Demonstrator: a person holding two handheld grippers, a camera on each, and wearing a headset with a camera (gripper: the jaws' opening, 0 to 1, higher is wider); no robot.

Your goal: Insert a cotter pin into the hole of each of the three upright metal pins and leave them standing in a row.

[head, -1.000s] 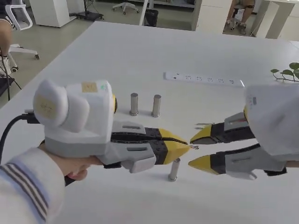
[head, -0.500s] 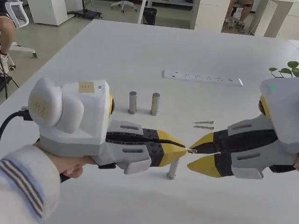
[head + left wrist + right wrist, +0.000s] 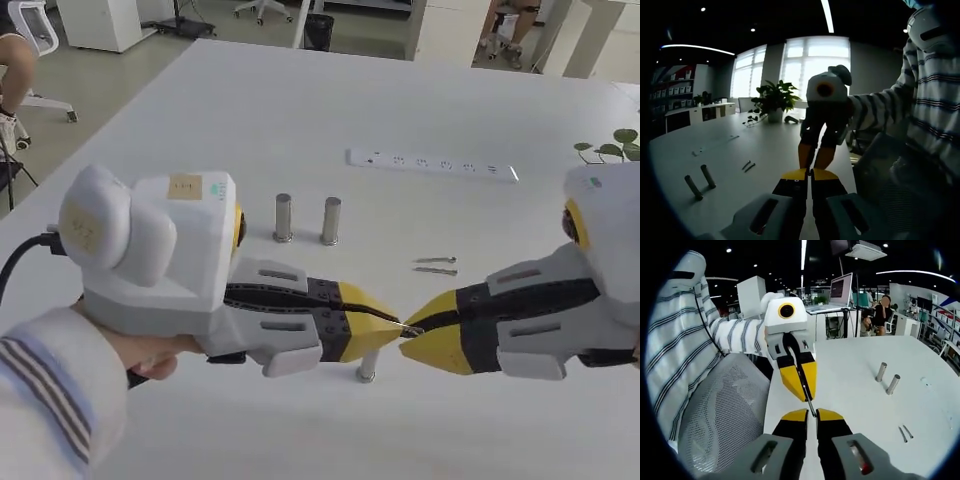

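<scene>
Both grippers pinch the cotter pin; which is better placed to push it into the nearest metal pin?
Left, probably: the left gripper holds the cotter pin just over that metal pin; the right gripper sits off to its side.

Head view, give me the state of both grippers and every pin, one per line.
left gripper: shut on held cotter pin
right gripper: shut on its other end
held cotter pin: clamped between both tips, off the table
near metal pin: upright below the tips, top hidden
far left metal pin: upright, no cotter pin
far right metal pin: upright, no cotter pin
loose cotter pins: lying flat, side by side
</scene>
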